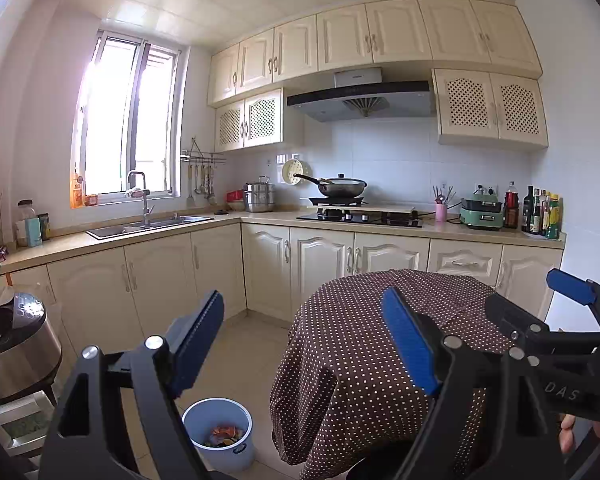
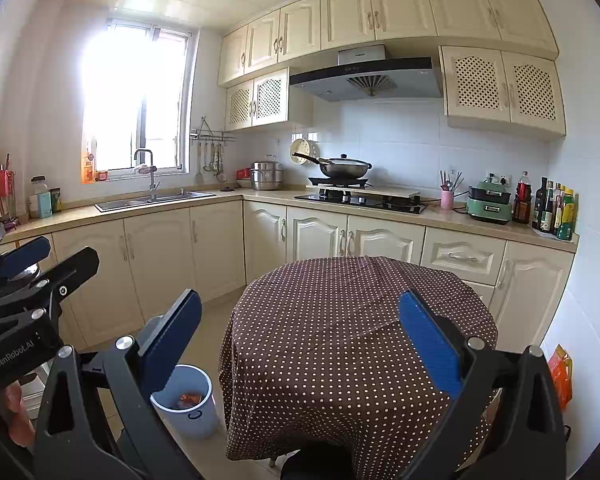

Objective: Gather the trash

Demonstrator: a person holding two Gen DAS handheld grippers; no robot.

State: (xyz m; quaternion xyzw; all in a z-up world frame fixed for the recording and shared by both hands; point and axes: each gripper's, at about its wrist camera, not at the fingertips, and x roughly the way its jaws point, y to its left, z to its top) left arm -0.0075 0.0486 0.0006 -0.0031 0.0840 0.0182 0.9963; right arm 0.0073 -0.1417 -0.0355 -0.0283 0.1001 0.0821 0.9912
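The table (image 2: 340, 320) fills the lower middle of both views, round and draped in a brown cloth with small pale dots that hangs in soft folds down its sides. No trash shows on its top from here. That is the first risk: a gripper reaching low beside it could snag the loose cloth and drag it, since fabric gives and bunches where a hard edge would not.

The bin (image 1: 220, 428) sits on the pale tiled floor at lower left of the left wrist view, just beside the hanging cloth — a smooth, light blue plastic pail with a round open mouth. Crumpled scraps (image 1: 225, 434), orange and dark, lie in its bottom. It looks light, so I judge that a knock from a finger would tip or slide it on the glossy tile.

Both tools hover above the near table edge, side by side. The left gripper (image 1: 312, 340) stands spread wide with nothing between its ribbed blue pads, and the right gripper (image 2: 312, 344) looks the same — wide apart, empty. Their black frames sit close together, so a careless swing could clash them.

At lower right of the right wrist view an orange packet (image 2: 560, 372) leans by the white wall; whether it is trash I cannot tell.
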